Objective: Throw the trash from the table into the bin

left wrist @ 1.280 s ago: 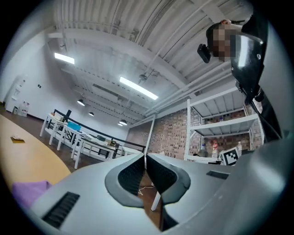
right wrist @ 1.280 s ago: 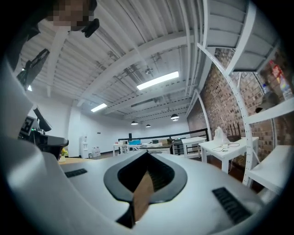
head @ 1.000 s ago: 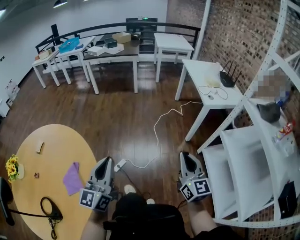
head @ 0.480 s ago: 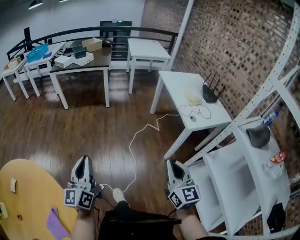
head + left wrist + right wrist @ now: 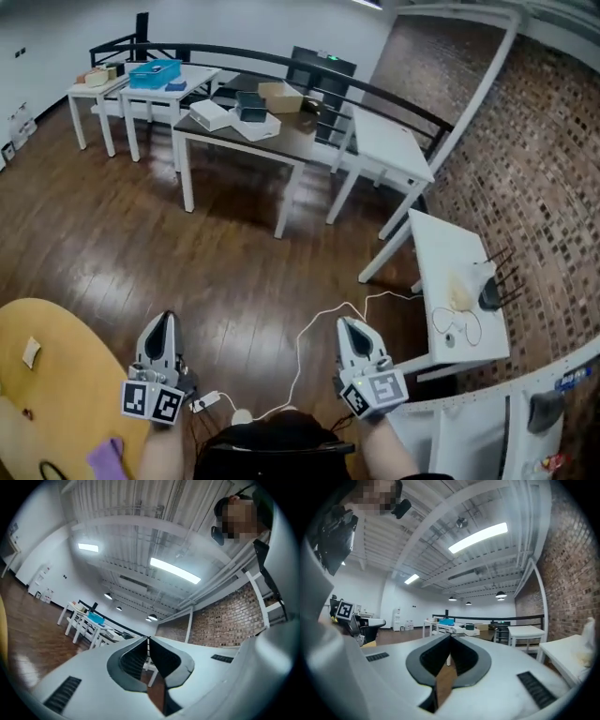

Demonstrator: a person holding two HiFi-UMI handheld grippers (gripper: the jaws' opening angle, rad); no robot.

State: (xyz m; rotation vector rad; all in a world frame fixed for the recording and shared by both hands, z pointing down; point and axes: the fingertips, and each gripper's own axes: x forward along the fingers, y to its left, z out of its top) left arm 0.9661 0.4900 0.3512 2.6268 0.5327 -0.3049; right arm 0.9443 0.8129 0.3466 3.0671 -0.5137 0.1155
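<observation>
The round yellow table shows at the bottom left of the head view. On it lie a pale paper scrap, a crumpled purple piece at the frame's lower edge and a tiny brown bit. My left gripper hangs just right of the table's edge, shut and empty. My right gripper is over the wood floor further right, also shut with nothing in it. Both point toward the far tables. No bin is in view.
A white cable runs across the floor between the grippers. A white desk with a black router stands against the brick wall at right. A dark table with boxes and several white tables stand farther off.
The view has swung from the white shelf rack toward the far tables. Both grippers swept along with it, still shut. The round table slid into the bottom-left corner.
</observation>
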